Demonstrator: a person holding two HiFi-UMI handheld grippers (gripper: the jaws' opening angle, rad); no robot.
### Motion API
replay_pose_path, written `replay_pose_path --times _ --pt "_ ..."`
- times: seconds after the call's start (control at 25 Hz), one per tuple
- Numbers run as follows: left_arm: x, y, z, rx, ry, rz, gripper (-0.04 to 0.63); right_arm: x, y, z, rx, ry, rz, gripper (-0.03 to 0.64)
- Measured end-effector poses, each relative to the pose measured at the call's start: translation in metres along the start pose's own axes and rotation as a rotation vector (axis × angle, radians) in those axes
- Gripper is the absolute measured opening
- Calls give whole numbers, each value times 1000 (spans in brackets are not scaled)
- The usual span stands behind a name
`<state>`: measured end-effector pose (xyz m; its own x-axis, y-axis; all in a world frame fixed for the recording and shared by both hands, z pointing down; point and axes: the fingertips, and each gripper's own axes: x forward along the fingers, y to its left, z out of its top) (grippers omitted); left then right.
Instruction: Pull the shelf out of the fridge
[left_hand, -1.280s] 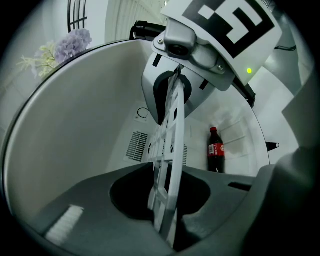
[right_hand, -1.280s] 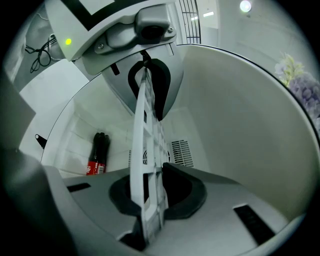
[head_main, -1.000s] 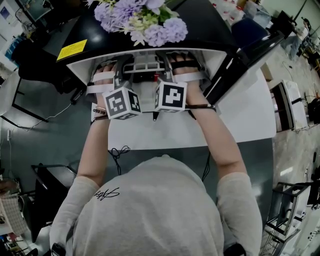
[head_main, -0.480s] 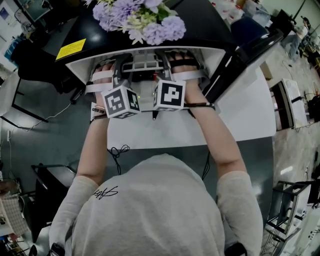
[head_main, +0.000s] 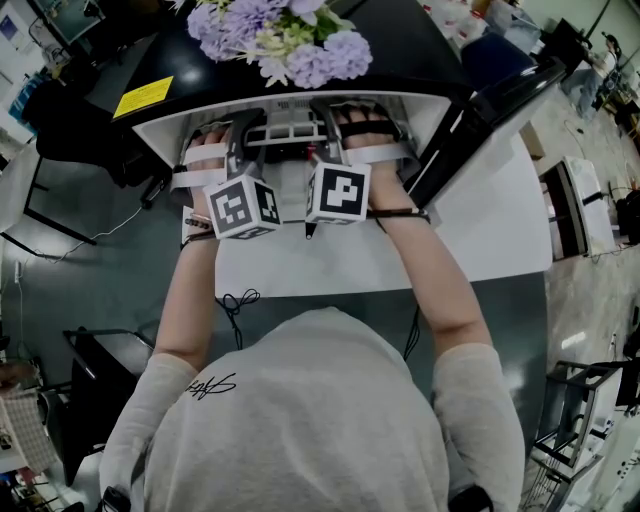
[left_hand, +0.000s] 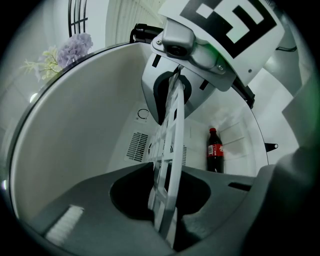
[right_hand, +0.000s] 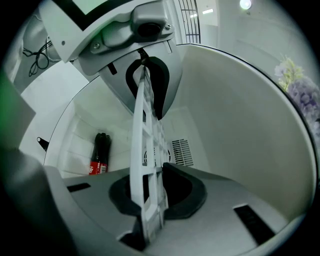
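Note:
The white grid shelf (head_main: 290, 125) lies in the mouth of the small fridge (head_main: 410, 50), with both grippers on its front edge. My left gripper (head_main: 240, 145) is shut on the shelf's left part. Next to it, my right gripper (head_main: 335, 140) is shut on the right part. In the left gripper view the shelf (left_hand: 170, 150) runs edge-on between the jaws of the left gripper (left_hand: 165, 220), and the right gripper (left_hand: 200, 45) clamps it further along. The right gripper view shows the shelf (right_hand: 142, 165) pinched in the right gripper (right_hand: 150, 225).
A cola bottle (left_hand: 214, 150) stands inside the fridge against its white wall. Purple flowers (head_main: 285, 40) sit on the black fridge top. The fridge door (head_main: 500, 110) hangs open to the right. A white table (head_main: 480, 230) lies under my arms.

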<state>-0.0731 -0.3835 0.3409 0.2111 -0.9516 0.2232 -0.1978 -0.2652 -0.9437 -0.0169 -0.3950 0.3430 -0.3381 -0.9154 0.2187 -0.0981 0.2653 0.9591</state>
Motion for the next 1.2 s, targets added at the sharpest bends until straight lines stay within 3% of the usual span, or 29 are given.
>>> replay_pose_path --times 1.2 --pt "-7 -1 2 -18 -4 -6 52 -7 3 3 29 -5 23 49"
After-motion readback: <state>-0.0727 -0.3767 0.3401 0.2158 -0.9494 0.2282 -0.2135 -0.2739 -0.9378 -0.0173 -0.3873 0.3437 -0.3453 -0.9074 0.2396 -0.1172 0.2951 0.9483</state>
